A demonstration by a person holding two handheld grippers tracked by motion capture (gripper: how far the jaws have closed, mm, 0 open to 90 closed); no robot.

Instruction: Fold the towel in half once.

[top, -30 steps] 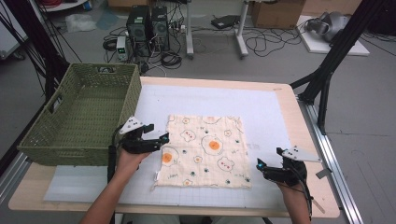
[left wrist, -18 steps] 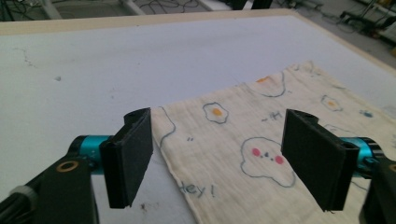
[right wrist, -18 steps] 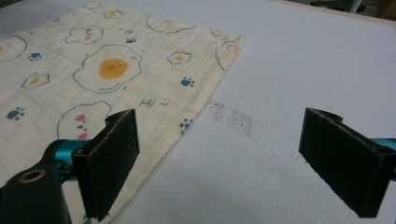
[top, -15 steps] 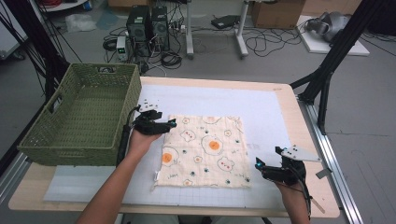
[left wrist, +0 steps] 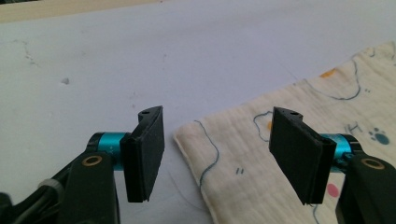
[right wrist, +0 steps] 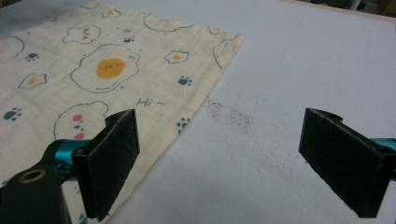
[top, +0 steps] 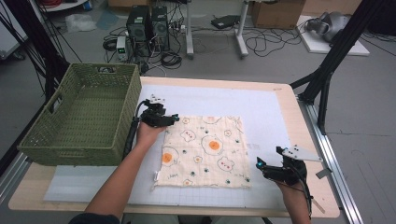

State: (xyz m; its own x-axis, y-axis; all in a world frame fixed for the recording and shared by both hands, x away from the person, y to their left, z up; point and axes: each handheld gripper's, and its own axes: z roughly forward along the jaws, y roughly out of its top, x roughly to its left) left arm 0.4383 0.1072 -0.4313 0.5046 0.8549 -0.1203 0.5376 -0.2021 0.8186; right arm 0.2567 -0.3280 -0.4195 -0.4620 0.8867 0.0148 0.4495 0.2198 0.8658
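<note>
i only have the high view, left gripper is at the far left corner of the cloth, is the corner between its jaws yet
Observer: Yes. In the left gripper view the corner of the cloth lies between the jaws of the left gripper; they have just been closing, but the pads do not press it yet.
Operator: ok and the right one, is it on the cloth
Observer: Not gripping. The right gripper stands wide open at the cloth's edge, one pad over the cloth, the other over the bare mat.
Operator: anything on the mat there
Observer: A faint dark smudge beside the cloth's edge.
</note>
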